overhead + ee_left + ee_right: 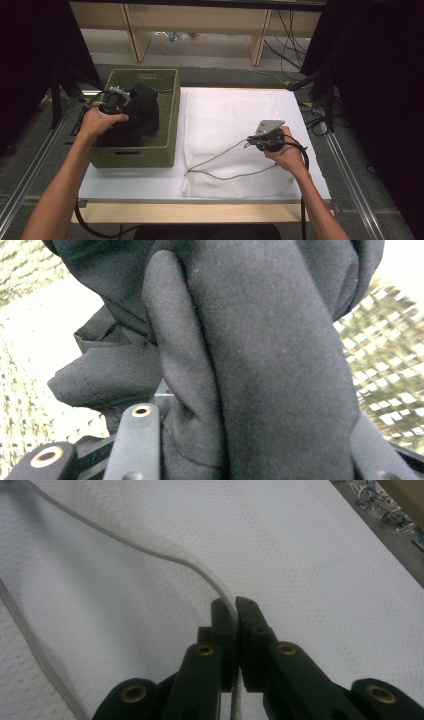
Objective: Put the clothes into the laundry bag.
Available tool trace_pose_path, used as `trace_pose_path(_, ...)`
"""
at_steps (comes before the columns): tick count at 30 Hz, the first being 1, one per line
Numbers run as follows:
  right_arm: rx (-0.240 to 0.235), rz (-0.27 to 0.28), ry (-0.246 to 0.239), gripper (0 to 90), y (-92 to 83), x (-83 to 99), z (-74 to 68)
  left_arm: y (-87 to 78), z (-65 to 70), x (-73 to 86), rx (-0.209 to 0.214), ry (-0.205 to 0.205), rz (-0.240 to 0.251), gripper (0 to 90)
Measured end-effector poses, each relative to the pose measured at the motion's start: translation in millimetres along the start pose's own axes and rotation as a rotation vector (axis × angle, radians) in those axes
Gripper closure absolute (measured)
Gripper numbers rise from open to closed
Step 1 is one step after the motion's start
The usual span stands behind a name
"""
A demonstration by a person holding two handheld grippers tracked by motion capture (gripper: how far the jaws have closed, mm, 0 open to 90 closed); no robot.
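A black garment (142, 112) lies bunched in a green woven basket (167, 145) at the left of the table. My left gripper (122, 102) is in the basket, shut on a thick fold of that garment (270, 340), which bulges up between the jaws of the left gripper (250, 417). A white mesh bag (230, 125) lies flat on the table's right half. Its pale drawstring cord (220, 155) loops over the bag to my right gripper (253, 141). In the right gripper view the gripper (232, 605) is shut on the cord (150, 550).
The white table (125, 182) ends just in front of the bag and basket. Black curtains hang at both sides. Beyond the far edge are wooden shelf legs (257, 40) and loose cables (295, 45) on the floor.
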State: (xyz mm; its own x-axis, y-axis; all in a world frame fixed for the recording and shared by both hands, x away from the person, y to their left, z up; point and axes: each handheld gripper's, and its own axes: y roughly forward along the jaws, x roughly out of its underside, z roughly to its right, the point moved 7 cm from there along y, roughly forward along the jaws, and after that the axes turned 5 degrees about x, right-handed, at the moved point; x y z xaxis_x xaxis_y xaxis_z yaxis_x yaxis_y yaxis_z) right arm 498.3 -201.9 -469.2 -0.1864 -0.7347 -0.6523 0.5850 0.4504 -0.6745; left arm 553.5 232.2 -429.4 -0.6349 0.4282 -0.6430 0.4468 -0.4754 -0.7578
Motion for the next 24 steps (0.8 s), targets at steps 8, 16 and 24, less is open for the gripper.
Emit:
trace_pose_path(8, 0.005, -0.001, 0.012, 87.7, -1.5, 0.6, 0.5, -33.5, 15.7, -25.8, 0.031, 0.015, 0.061, 53.9)
trace_pose_path(16, 0.01, 0.013, 0.006, 88.2, -1.2, -1.0, 2.1, -72.4, 47.4, -45.3, 0.103, 0.055, 0.155, 54.0)
trace_pose_path(24, -0.006, 0.029, 0.006, 88.7, -5.7, -6.5, 3.6, -98.0, 97.0, -50.3, 0.208, 0.097, 0.217, 53.8)
